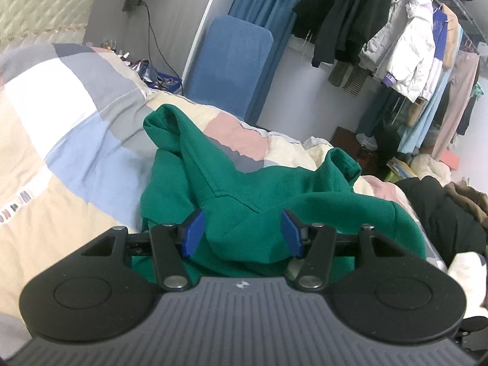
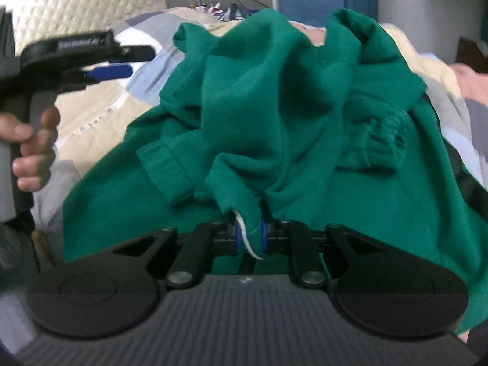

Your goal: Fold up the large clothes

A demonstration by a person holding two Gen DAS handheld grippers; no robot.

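The right gripper (image 2: pixel 248 238) is pinching a bunched fold of the green sweatshirt (image 2: pixel 274 116) – its blue pads (image 2: pixel 264 238) are standing close together with cloth and a white label (image 2: pixel 244 235) caught between them. From that pinch the sweatshirt is spreading away ahead of the gripper, rumpled, with a ribbed cuff (image 2: pixel 378 140) lying ahead and to the right and another ribbed band (image 2: pixel 164 164) ahead and to the left. Its long run seems to be going from the pinch outward, away from the person, over the patchwork quilt (image 2: pixel 100 103).

The left gripper (image 1: pixel 242 233) is standing about half open and gripping nothing – in its own view the pads (image 1: pixel 195 231) are hovering apart over the near edge of the sweatshirt (image 1: pixel 244 189), the cloth lying below and ahead of them, not pressed. In the right wrist view this gripper (image 2: pixel 113 71) is showing off to the left of the heap, clear of the cloth, with the person's hand (image 2: pixel 30 149) around its handle.

So the coming move looks to be turning on this: the right hand is already holding one point, and the left is sitting beside the garment's left side, nearer the left ribbed band than anything else. A matching grip there would likely let both hands lift and spread the sweatshirt flat.
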